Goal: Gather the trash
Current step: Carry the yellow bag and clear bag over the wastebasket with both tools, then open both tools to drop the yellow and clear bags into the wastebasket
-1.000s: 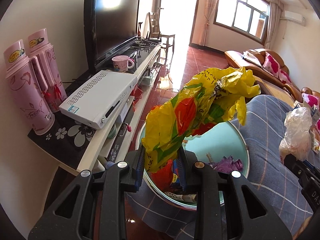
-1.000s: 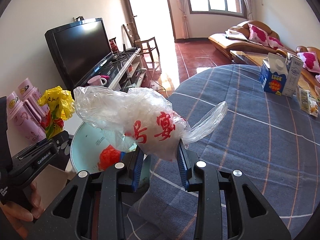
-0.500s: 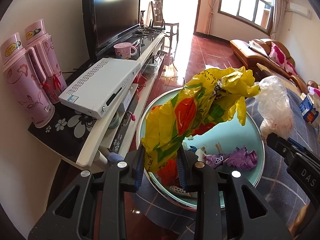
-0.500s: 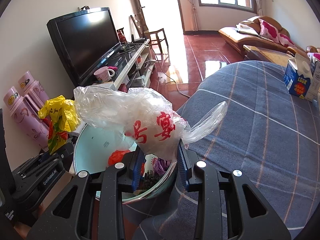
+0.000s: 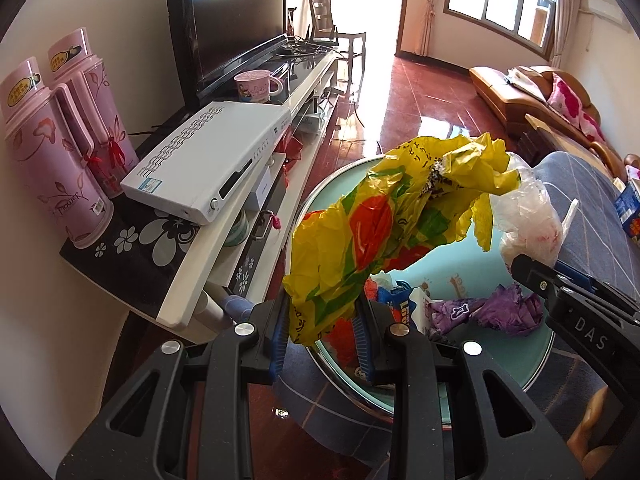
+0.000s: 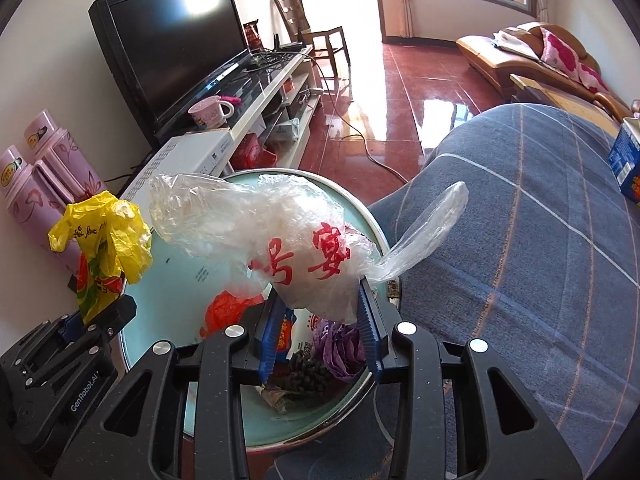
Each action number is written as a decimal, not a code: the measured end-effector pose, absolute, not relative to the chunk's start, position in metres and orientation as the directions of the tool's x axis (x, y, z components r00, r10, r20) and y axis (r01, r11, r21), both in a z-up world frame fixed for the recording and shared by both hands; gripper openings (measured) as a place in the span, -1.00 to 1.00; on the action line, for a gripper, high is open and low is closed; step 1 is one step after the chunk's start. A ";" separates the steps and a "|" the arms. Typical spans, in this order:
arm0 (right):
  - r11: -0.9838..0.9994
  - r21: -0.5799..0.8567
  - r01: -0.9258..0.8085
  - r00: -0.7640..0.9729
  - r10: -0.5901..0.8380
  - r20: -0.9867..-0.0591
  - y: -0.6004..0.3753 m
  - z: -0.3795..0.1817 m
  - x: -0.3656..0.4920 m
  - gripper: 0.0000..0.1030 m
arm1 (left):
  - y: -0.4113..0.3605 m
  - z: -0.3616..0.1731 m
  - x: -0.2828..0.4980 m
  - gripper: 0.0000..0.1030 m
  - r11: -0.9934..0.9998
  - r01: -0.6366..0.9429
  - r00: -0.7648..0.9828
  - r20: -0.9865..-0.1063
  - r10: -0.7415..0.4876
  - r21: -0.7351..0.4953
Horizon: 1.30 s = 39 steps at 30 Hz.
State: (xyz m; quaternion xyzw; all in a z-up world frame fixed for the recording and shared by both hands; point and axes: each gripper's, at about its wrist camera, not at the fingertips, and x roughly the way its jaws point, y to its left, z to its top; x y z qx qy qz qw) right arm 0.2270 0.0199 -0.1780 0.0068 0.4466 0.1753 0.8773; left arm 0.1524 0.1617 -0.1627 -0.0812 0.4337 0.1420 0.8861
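Left gripper [image 5: 322, 334] is clamped on a crumpled yellow bag [image 5: 392, 216] with red and green print; the bag's lower end is pinched between both blue pads and the rest stands up above the jaws. It is held over the near-left rim of a round teal basin [image 5: 472, 264].

Right gripper [image 6: 320, 334] has a clear plastic bag [image 6: 280, 240] with red characters between its pads. Its jaws have just been opening: a gap is seen between the left pad and the bag, while the right pad is touched by the plastic. The bag is still propped between the jaws, above the basin's interior, and its loop handle is stuck out toward the blue plaid tablecloth [image 6: 540, 240].

Trash already lying in the basin: a purple wrapper [image 5: 492, 308], a red bag [image 6: 224, 308], a printed blue-white carton [image 5: 404, 304] and dark scraps [image 6: 304, 368].

The basin is set between the cloth-covered table and a white TV stand [image 5: 248, 216]. On the stand are seen 2 pink thermos flasks [image 5: 52, 152], a white set-top box [image 5: 208, 160], a pink mug [image 5: 256, 86] and a TV [image 5: 236, 16].
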 end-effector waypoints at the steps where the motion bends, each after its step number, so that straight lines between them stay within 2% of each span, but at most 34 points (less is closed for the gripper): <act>1: 0.937 0.173 -0.303 0.537 0.317 -0.782 0.020 -0.179 0.227 -0.30 | 0.161 -0.163 0.152 -0.45 0.947 -0.322 0.583 -0.792 0.181 -0.021; 3: 0.935 0.183 -0.303 0.533 0.325 -0.781 0.019 -0.181 0.227 -0.25 | 0.161 -0.162 0.152 -0.45 0.947 -0.321 0.584 -0.791 0.179 -0.022; 6: 0.932 0.192 -0.308 0.540 0.338 -0.771 0.017 -0.178 0.226 -0.04 | 0.160 -0.161 0.151 -0.45 0.947 -0.319 0.586 -0.791 0.178 -0.023; 10: 0.931 0.188 -0.313 0.554 0.340 -0.760 0.015 -0.172 0.225 0.08 | 0.158 -0.160 0.151 -0.45 0.948 -0.317 0.590 -0.788 0.177 -0.024; 22: 0.948 0.192 -0.252 0.643 0.313 -0.699 -0.028 -0.145 0.193 0.08 | 0.136 -0.159 0.159 -0.45 0.964 -0.264 0.600 -0.786 0.149 -0.020; 28: 0.953 0.221 -0.210 0.653 0.304 -0.694 -0.051 -0.144 0.179 0.07 | 0.124 -0.174 0.177 -0.42 0.970 -0.243 0.561 -0.819 0.117 -0.028; 32: 0.951 0.242 -0.191 0.655 0.307 -0.691 -0.062 -0.143 0.171 0.07 | 0.121 -0.176 0.178 -0.28 0.970 -0.243 0.558 -0.820 0.126 -0.017; 33: 0.952 0.243 -0.187 0.656 0.305 -0.691 -0.065 -0.143 0.170 0.07 | 0.121 -0.175 0.178 -0.17 0.970 -0.244 0.557 -0.820 0.129 -0.013; 37: 0.950 0.259 -0.171 0.661 0.306 -0.685 -0.072 -0.142 0.164 0.07 | 0.116 -0.172 0.174 -0.02 0.972 -0.234 0.566 -0.814 0.130 -0.007; 39: 0.949 0.269 -0.162 0.664 0.307 -0.682 -0.076 -0.142 0.164 0.07 | 0.114 -0.168 0.171 0.22 0.972 -0.237 0.575 -0.806 0.139 -0.001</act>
